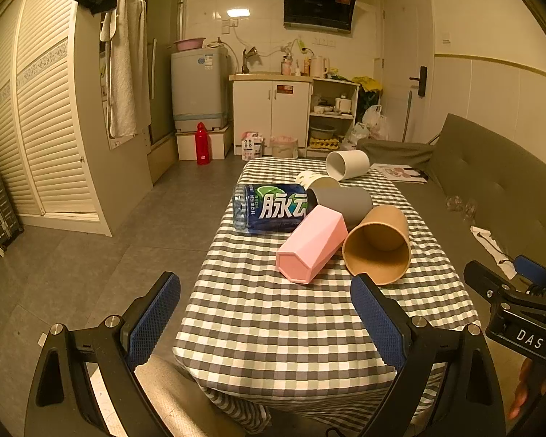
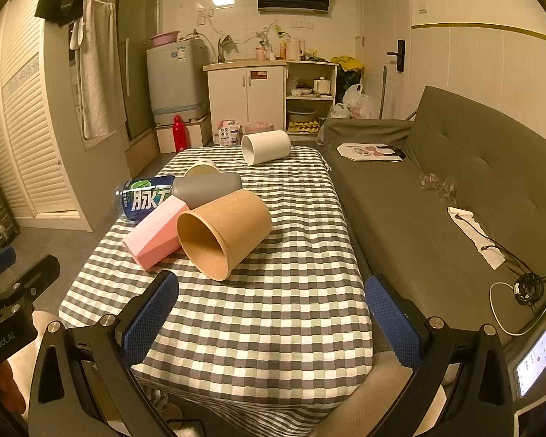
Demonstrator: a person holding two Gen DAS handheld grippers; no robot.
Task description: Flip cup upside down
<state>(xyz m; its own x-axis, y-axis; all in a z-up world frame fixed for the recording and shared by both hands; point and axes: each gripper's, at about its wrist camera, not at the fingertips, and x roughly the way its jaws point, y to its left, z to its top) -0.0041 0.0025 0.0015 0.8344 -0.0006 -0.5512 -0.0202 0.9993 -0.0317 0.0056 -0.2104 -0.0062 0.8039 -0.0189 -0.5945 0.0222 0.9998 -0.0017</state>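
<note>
Several cups lie on their sides on the checked table: a brown paper cup with its mouth towards me, a pink hexagonal cup, a grey cup, a small cream cup and a white cup at the far end. My left gripper is open and empty, short of the pink cup. My right gripper is open and empty, short of the brown cup.
A blue drink bottle lies on its side against the cups. A grey sofa runs along the table's right side with a cable and papers on it. Tiled floor lies to the left.
</note>
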